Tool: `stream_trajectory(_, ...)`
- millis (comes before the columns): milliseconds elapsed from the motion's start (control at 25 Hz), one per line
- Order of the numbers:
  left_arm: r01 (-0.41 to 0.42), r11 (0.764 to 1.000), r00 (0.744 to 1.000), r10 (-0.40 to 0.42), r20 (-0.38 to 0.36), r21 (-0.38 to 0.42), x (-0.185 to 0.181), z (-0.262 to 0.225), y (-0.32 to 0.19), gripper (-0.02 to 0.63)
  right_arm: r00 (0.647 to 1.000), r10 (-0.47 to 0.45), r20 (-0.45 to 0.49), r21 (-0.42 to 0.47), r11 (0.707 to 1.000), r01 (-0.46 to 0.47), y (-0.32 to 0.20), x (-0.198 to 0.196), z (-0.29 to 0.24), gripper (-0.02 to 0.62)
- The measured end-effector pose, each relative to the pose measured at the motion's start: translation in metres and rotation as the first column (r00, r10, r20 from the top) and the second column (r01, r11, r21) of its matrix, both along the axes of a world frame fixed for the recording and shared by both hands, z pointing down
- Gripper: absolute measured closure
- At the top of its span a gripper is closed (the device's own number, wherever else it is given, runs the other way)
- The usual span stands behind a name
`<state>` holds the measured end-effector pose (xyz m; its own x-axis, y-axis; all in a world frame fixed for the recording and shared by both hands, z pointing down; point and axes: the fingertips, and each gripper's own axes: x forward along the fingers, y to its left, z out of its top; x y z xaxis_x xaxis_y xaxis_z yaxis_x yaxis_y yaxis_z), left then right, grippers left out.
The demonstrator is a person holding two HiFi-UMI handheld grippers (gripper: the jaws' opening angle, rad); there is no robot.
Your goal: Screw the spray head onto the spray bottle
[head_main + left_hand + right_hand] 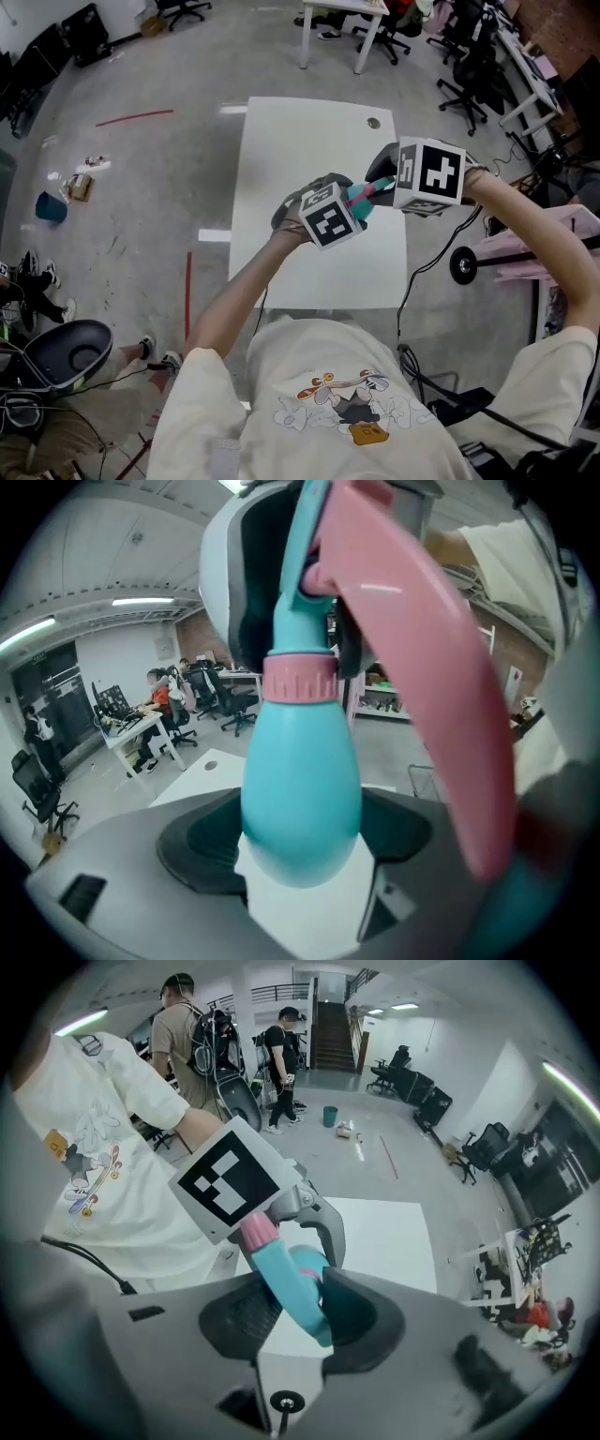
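Teal and pink met in mid-air in the head view, where a teal plastic spray bottle [362,208] hung well above the white rectangular desk [281,169], between the left gripper [351,201] and the right gripper [379,180]. Grey concrete floor [169,187] and black office chairs [464,70] ringed the desk.

Left gripper view: the jaws were closed on the bottle's rounded body. The pink ribbed collar [300,677] sat at the neck and the pink trigger lever [422,667] swept past on the right.

Right gripper view: the jaws stood partly apart yet pinched the teal spray head [292,1290] on its stem, near the collar.

The bottle looked light, hollow and smooth. It was judged likely to slip or turn in a loose grip and to dent under a hard one. The widest part of the body seemed the sound hold for the bottle. For the head, the stem seemed a better hold than the springy trigger.
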<state>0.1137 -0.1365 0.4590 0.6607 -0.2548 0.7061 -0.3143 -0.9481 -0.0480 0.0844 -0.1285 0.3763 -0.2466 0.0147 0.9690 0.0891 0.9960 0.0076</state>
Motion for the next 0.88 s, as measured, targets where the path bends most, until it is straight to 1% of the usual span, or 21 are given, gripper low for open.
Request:
stream_trajectory(120,-0.019,1.0,1.0,0.019,0.007,-0.016,-0.001,0.001,0.002,0.233,1.0,-0.019,-0.02,0.0,1.0,0.019,0.002,0.002,0.001,0.468)
stream_trajectory(240,-0.03,0.999,0.999,0.03,-0.014,-0.029,-0.005,-0.001,-0.002,0.233,0.998,-0.052,-0.038,0.05,0.997,0.054,-0.003,-0.002,0.003,0.465)
stream_trajectory(320,-0.027,0.999,0.999,0.026,-0.021,-0.018,-0.009,0.0,-0.005,0.233,0.997,-0.068,-0.039,0.056,0.996,0.07,-0.004,-0.002,0.002,0.447)
stream_trajectory(400,-0.017,1.0,1.0,0.016,-0.023,-0.013,-0.013,0.005,-0.005,0.233,0.997,-0.073,-0.01,0.038,0.997,0.074,-0.002,-0.003,-0.003,0.418)
stream_trajectory(560,0.021,1.0,0.999,-0.021,-0.044,0.0,-0.021,0.021,-0.004,0.233,0.995,-0.058,0.083,0.038,0.998,0.055,0.002,-0.008,-0.022,0.403)
stream_trajectory(640,0.06,0.998,0.997,-0.059,-0.055,0.007,-0.025,0.029,-0.007,0.233,0.99,-0.012,0.138,0.033,0.999,0.008,-0.001,-0.009,-0.029,0.403)
stream_trajectory(760,0.148,0.989,0.986,-0.147,-0.081,0.004,-0.03,0.047,-0.013,0.233,0.969,0.097,0.227,0.03,0.994,-0.106,-0.016,-0.012,-0.024,0.403)
stream_trajectory(840,0.228,0.974,0.97,-0.227,-0.09,-0.006,-0.038,0.066,-0.014,0.233,0.938,0.188,0.291,0.021,0.979,-0.203,-0.028,-0.016,-0.011,0.405)
stream_trajectory(880,0.271,0.962,0.958,-0.272,-0.095,-0.017,-0.042,0.076,-0.014,0.233,0.914,0.244,0.326,0.005,0.966,-0.259,-0.033,-0.017,-0.004,0.405)
